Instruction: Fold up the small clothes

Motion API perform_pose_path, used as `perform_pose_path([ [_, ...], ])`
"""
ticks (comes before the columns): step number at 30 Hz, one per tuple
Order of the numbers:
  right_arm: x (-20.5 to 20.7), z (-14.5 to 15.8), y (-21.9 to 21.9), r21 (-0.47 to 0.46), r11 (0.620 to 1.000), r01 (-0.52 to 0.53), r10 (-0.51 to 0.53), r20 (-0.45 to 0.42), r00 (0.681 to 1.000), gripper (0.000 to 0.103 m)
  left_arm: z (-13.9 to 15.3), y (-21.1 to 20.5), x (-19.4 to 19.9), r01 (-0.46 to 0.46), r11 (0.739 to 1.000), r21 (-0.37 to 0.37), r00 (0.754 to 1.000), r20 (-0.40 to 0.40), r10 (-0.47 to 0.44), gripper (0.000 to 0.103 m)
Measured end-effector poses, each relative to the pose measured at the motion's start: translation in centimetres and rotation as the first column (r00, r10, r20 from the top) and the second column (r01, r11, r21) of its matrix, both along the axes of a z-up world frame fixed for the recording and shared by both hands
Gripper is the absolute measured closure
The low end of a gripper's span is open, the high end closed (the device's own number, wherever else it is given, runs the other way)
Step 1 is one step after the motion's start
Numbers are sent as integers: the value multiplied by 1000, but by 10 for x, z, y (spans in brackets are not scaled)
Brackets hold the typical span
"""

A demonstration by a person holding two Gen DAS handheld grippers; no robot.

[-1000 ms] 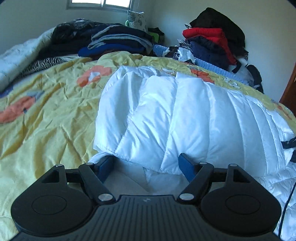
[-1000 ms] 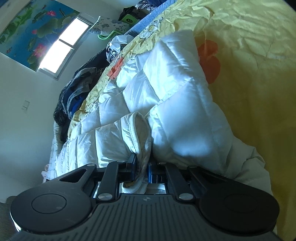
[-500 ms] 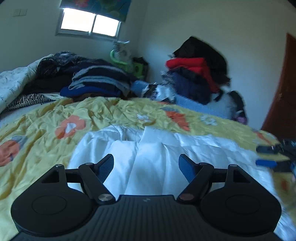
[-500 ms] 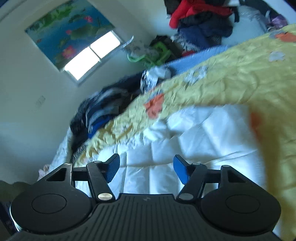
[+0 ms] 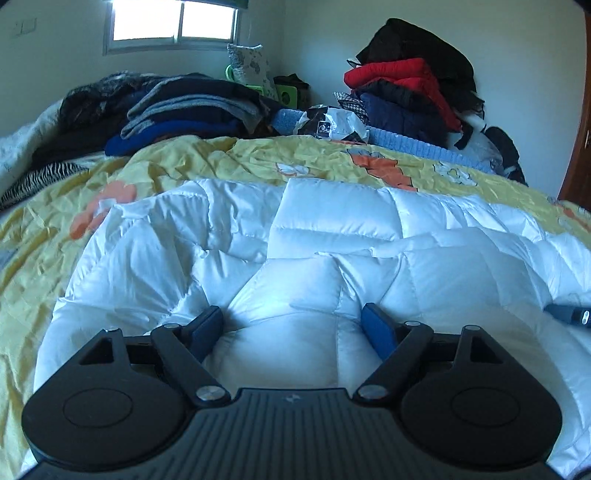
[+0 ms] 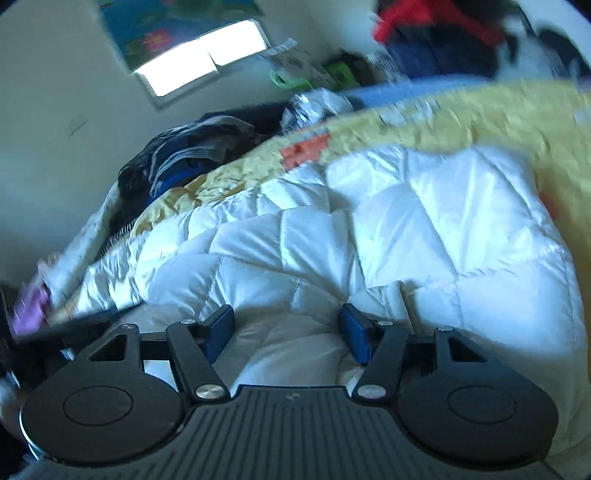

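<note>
A white quilted puffer jacket (image 5: 332, 221) lies spread on the yellow flowered bedspread (image 5: 48, 236). My left gripper (image 5: 291, 314) sits low over its near part, jaws opening. A puffy bulge of the jacket rises between the blue pads (image 5: 373, 325), which flank it without squeezing. A dark fingertip of the other gripper (image 5: 569, 314) shows at the right edge. In the blurred right wrist view, my right gripper (image 6: 286, 314) is open over the jacket (image 6: 443, 221), with white fabric lying loose between its fingers (image 6: 354, 332).
Folded dark clothes (image 5: 184, 107) are stacked at the back left of the bed. A red and dark pile (image 5: 406, 85) stands at the back right corner. A window (image 5: 173, 22) is behind, and a wooden door (image 5: 580, 147) at the far right.
My right gripper let go of the white jacket edge it was pinching, opened and rolled upright. My left gripper moved across the jacket and its jaws spread a little wider.
</note>
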State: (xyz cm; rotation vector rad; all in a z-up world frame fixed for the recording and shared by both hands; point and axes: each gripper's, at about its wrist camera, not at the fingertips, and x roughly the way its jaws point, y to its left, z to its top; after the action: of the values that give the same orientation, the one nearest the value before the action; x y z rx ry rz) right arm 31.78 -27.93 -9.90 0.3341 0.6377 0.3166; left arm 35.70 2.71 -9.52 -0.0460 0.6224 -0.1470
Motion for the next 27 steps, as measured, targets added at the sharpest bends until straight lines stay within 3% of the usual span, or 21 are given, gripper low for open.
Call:
perform_pose_path([
  [4,-3,0,6,-37,999,17,-16,39,999,37,0,2,0,0,1000,-14,1000,2,0,20],
  [14,-4,-1,2,2,1000,22,-22,43,999,37,1,5,-2,-5,999,-32,1000,13,5,19],
  [27,-5,0,5,-20,999,29,-28,49,998,37,3,2,-7,-34,999,-9,999,41,34,15],
])
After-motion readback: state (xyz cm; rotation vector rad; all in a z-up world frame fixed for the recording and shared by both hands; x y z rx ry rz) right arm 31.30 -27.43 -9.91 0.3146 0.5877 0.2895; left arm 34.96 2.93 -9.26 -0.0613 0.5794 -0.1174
